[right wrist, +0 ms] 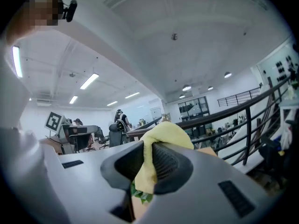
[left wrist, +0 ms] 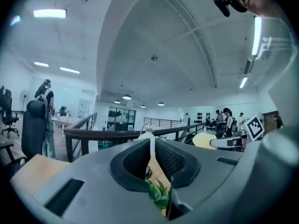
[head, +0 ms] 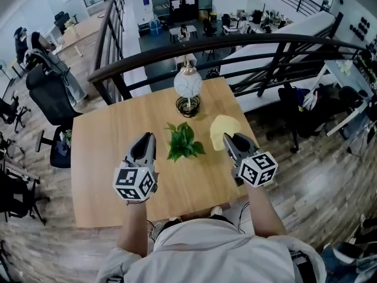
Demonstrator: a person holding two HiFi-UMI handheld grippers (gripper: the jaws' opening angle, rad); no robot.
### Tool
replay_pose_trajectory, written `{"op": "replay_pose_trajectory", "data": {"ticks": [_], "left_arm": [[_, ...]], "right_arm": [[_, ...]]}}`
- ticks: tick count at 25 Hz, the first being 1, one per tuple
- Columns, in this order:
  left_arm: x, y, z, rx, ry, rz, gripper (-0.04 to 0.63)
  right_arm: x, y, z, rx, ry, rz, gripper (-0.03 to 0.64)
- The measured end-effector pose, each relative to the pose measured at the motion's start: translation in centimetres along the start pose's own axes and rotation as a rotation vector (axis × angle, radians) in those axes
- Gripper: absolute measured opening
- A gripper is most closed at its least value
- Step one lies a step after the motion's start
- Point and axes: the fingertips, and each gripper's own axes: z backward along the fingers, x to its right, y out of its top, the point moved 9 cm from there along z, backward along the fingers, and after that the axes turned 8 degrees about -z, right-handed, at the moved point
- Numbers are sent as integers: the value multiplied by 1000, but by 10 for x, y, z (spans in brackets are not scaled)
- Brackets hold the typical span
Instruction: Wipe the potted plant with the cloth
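A small green potted plant (head: 184, 141) stands mid-table; its leaves hide the pot from above. My right gripper (head: 227, 138) hangs just right of it, shut on a yellow cloth (head: 221, 127) that bunches past the jaw tips. In the right gripper view the cloth (right wrist: 166, 132) fills the gap between the jaws of the gripper (right wrist: 148, 153), with plant leaves (right wrist: 140, 196) below. My left gripper (head: 147, 138) hangs left of the plant. In its own view the left gripper (left wrist: 152, 146) has jaws only a thin slit apart, with nothing between them and the plant (left wrist: 159, 195) low in front.
A white globe lamp (head: 187, 86) on a black wire base stands at the far edge of the wooden table (head: 106, 158), behind the plant. A dark railing (head: 247, 43) runs beyond the table. Office chairs (head: 50, 93) stand at the left.
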Motion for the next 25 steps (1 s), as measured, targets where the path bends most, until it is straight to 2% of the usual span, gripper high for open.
{"op": "replay_pose_trajectory", "data": {"ticks": [3,10,16,25], "left_arm": [[4,25,13,45,9,-64,38],[17,40,27,97,-18,-36,37],[20,39,25,95,-42,-27,37],[19,40,22,97,-38,-23,37]], "right_arm": [[-11,26,6,61,-28,88,97],[-38,65,14,159,-54,207,97],[-48,64,12,145,-38,215,97],[-49,67,14,149,-47,228,97]]}}
